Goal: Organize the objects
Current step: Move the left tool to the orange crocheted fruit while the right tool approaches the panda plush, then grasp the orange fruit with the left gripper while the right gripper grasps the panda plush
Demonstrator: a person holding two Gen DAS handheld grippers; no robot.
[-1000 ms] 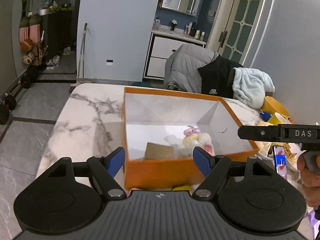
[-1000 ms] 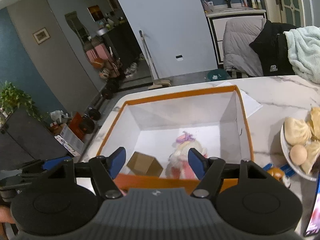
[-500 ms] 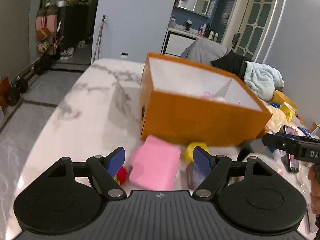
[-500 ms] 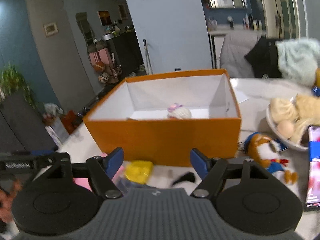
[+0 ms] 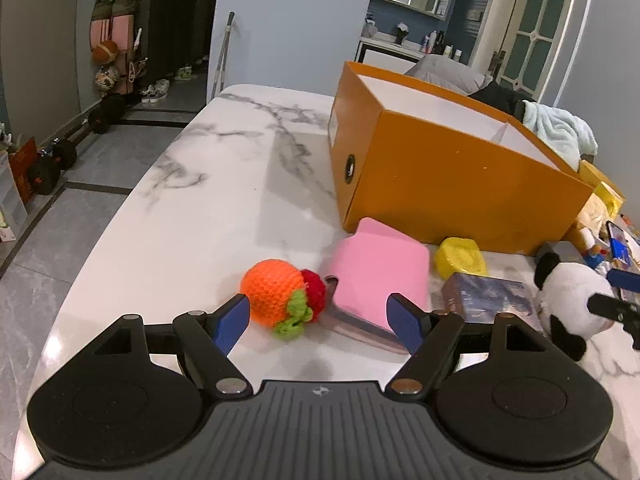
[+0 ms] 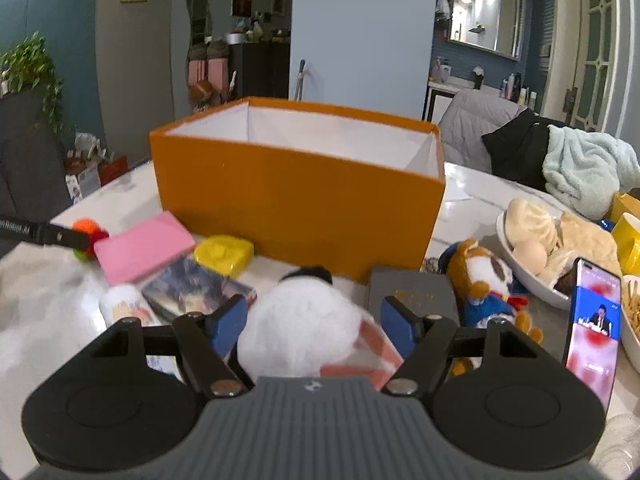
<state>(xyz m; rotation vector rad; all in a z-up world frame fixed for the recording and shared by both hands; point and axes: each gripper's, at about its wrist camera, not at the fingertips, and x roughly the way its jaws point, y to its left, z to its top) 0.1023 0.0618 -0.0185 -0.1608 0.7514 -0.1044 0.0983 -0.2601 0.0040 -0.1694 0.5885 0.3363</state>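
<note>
My right gripper (image 6: 314,322) hangs with its jaws apart, just widened, around the white panda plush (image 6: 298,330), pads not pressing. My left gripper (image 5: 320,322) is open too, the crocheted orange (image 5: 274,295) just ahead of its left finger, the pink pad (image 5: 380,270) slanting away toward the box. All loose items lie this side of the orange box (image 5: 448,192), their likely destination.

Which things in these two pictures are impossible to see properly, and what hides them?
- Inside of the orange box: right wrist view, hidden by its front wall.
- Panda toy: right wrist view, blurred, lower part behind the gripper body.
- Phone: left wrist view, cut by the right edge.
</note>
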